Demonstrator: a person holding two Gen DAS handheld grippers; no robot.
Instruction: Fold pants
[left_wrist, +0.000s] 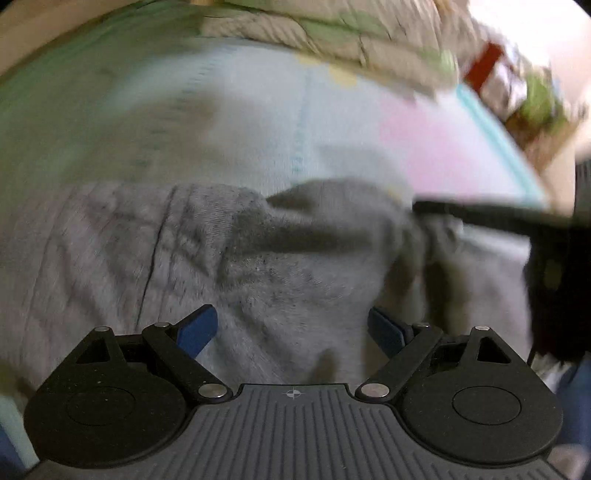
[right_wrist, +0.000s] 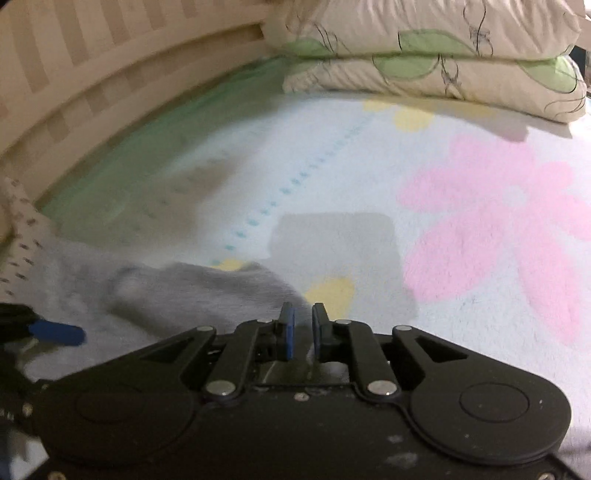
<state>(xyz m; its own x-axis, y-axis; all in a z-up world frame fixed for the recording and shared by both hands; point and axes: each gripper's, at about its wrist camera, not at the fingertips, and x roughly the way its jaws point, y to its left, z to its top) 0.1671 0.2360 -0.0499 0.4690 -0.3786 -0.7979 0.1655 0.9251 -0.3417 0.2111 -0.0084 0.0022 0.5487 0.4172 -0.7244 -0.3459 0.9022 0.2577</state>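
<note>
A: Looking at the pants (left_wrist: 258, 258) — they're lying rumpled on the blanket (right_wrist: 332, 166), filling the near half of the left cam from 9 to 3 o'clock, w/ one ridge bunching up toward 1 o'clock.

B: And the left gripper (left_wrist: 291, 328)?

A: It's sitting wide apart, blue pads (left_wrist: 197, 328) spread w/ cloth lying between and under them, but not pinching anything. Can't tell if it's touching the fabric.

B: Right gripper (right_wrist: 303, 334)?

A: It's nearly closed, pads almost together, and it looks to be nipping the pants' edge at 12 o'clock right at its tips. Rest of the cloth is trailing off to its 9–10 o'clock. In the left cam it's coming in as a dark bar from 3 o'clock.

B: So which way is the long axis running?

A: Roughly 9-to-3 across the left cam, I think; blur is making it hard to say. Right gripper is on the far end, left is nearer the bulk. Pillows (right_wrist: 443, 55) are stacked at 12–1 o'clock, well apart.

B: So the fold is probably turning on the right one carrying its edge over toward 9.
</note>
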